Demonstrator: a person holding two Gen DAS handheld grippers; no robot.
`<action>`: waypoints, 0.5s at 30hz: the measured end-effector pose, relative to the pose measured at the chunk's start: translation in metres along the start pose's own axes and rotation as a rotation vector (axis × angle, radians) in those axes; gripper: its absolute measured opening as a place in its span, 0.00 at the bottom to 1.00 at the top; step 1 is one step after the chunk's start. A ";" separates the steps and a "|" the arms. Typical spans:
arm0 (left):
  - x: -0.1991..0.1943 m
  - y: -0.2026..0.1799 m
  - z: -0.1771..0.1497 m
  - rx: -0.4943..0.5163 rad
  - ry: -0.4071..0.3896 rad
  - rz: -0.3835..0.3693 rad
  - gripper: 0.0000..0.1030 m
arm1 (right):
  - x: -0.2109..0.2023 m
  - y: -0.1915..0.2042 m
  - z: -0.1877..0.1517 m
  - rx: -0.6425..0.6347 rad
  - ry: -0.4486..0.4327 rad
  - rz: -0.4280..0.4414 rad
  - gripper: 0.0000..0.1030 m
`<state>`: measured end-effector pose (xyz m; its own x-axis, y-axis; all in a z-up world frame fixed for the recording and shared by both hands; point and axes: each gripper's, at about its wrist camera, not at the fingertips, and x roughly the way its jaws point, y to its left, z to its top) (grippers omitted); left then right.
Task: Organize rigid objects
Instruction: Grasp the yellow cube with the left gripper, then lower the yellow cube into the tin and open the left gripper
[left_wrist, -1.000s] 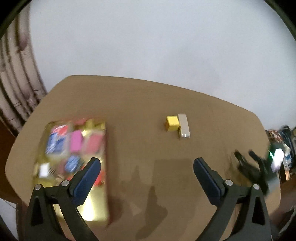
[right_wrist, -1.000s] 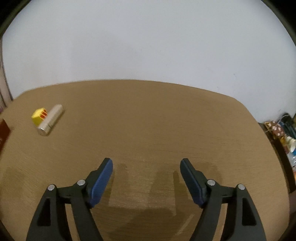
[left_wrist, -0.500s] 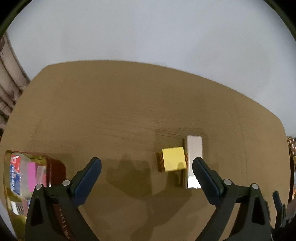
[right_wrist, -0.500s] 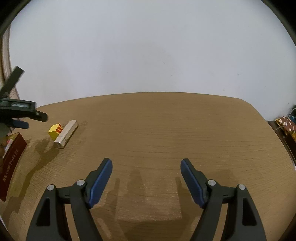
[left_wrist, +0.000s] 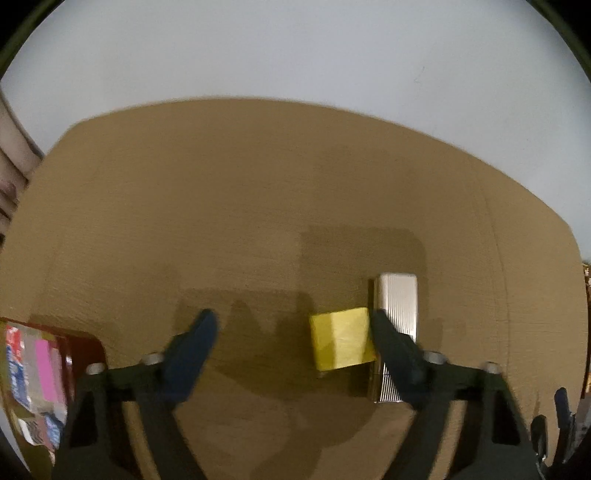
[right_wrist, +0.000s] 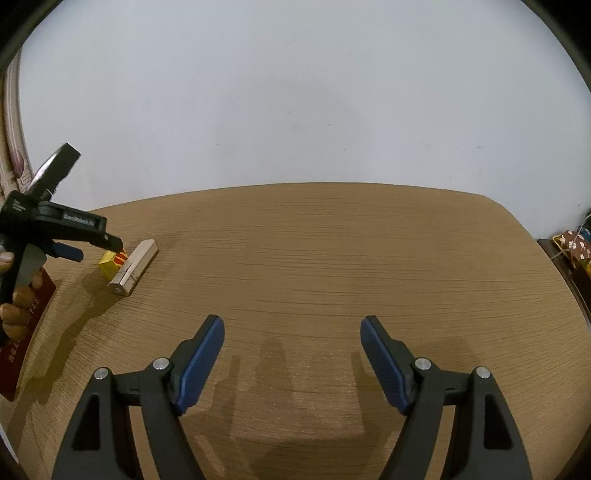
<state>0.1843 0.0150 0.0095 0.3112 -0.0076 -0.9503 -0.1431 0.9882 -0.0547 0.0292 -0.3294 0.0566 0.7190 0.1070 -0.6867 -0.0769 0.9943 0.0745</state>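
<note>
The left gripper (left_wrist: 291, 334), jaws spread, partly hides the silver bar (left_wrist: 397, 302) beside the yellow block (left_wrist: 340, 338); the red box (left_wrist: 40, 373) is cut off. The right gripper (right_wrist: 291, 341) is released.

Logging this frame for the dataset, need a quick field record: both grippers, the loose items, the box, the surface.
left gripper: open, low over the table, yellow block inside the gap near its right finger
right gripper: open, nothing between the fingers, away from the items
yellow block: on the table, side by side with the silver bar
silver bar: lying flat, ribbed, partly hidden by the left gripper's right finger
red box: left table edge, colourful packets inside
table: wooden
</note>
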 end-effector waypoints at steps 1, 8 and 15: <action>0.004 0.002 0.000 -0.009 0.022 -0.004 0.49 | 0.000 0.000 0.000 0.000 0.000 0.000 0.76; 0.006 0.009 -0.007 -0.008 -0.006 0.011 0.26 | -0.001 -0.002 0.000 0.002 0.001 0.003 0.76; -0.062 0.036 -0.042 -0.016 -0.099 -0.033 0.26 | -0.004 -0.006 -0.002 0.011 0.001 0.010 0.76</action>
<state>0.1204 0.0444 0.0535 0.4071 -0.0242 -0.9131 -0.1461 0.9851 -0.0912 0.0250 -0.3355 0.0574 0.7177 0.1174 -0.6864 -0.0766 0.9930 0.0898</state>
